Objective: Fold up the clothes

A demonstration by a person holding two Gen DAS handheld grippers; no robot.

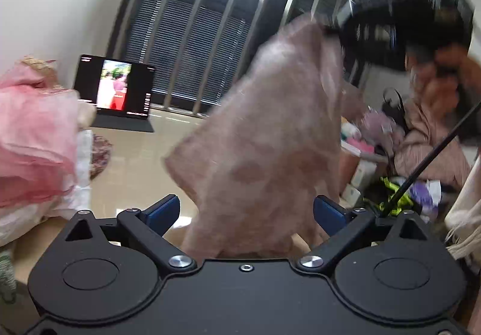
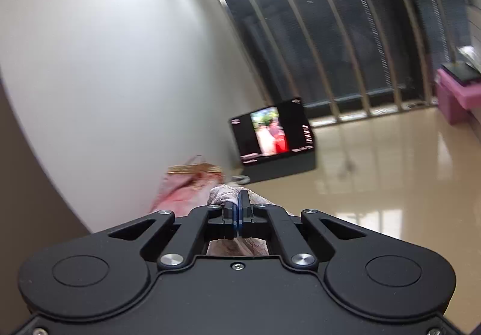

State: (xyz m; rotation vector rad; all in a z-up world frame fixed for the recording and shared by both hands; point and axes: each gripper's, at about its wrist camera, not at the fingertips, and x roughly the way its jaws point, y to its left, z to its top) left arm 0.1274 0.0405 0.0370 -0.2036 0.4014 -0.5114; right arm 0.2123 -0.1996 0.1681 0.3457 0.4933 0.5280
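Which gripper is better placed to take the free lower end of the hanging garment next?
Left. The left gripper is open with the pinkish garment hanging between its blue pads, unpinched. The right gripper is shut on the garment's top edge.

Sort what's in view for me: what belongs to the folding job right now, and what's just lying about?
In the job: beige garment, pinched by the right gripper; left gripper, open around its hanging end.

Lying about: pink dress, laptop, magenta bin, clutter pile.
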